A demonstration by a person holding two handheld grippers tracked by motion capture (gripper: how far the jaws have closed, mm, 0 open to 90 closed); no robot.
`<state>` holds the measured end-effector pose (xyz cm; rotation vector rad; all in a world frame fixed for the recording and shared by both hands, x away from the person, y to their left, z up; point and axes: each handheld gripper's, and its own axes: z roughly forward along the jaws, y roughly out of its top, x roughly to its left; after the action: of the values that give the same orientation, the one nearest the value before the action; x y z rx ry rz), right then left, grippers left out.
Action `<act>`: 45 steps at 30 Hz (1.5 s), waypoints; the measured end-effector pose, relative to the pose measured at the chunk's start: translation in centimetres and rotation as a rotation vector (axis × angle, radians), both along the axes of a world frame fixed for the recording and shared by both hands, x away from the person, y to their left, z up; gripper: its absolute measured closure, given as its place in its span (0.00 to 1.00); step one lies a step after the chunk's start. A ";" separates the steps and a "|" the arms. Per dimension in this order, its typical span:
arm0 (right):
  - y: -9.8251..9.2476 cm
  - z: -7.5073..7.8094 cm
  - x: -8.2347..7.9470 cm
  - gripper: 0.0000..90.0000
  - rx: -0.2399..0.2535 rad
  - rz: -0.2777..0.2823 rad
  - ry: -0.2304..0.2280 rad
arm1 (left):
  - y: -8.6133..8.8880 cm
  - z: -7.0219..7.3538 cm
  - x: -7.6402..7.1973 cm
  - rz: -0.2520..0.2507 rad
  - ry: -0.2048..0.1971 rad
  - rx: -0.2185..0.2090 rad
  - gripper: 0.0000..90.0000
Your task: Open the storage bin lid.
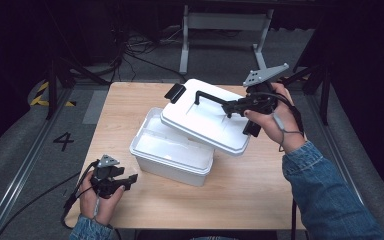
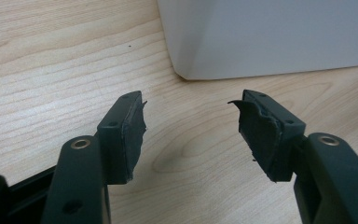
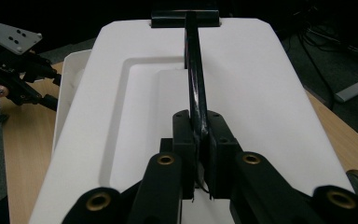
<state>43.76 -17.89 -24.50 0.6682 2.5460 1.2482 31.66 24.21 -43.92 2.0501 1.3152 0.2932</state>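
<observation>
We have the flat white plastic lid (image 1: 205, 121) already off the white rectangular plastic storage box (image 1: 172, 150): it hangs tilted above the box's far right part, one edge low over the rim, and the box stands open on the light wooden tabletop (image 1: 260, 185). Whether the lid is coming off or going on, the pictures do not tell us; either way it is not yet set down or seated (that step is what is left).

Our right gripper (image 3: 199, 140) has its jaws clenched on the lid's thin black carrying handle (image 3: 193, 70), which runs straight out from between them toward the black latch (image 3: 185, 17) at the far edge.

Our left gripper (image 2: 191, 126) rests low on the tabletop just beside the box's near left corner, jaws spread apart with nothing between them.
</observation>
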 end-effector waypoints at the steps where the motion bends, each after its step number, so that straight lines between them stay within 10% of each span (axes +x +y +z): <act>1: -0.4 0.1 0.0 0.94 0.003 -0.006 0.001 | 0.0 0.0 0.0 0.000 0.000 0.000 0.46; 29: -11.2 -3.3 2.8 0.94 -0.008 -0.246 0.064 | 0.1 0.1 -0.4 0.010 -0.007 0.011 0.46; 45: -13.4 -7.9 4.6 0.94 -0.039 -0.319 0.119 | 0.0 0.1 -0.4 0.010 -0.007 0.017 0.45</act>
<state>48.32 -31.31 -32.39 1.1177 2.4207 1.0766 31.24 24.26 -43.86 2.0555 1.3239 0.3165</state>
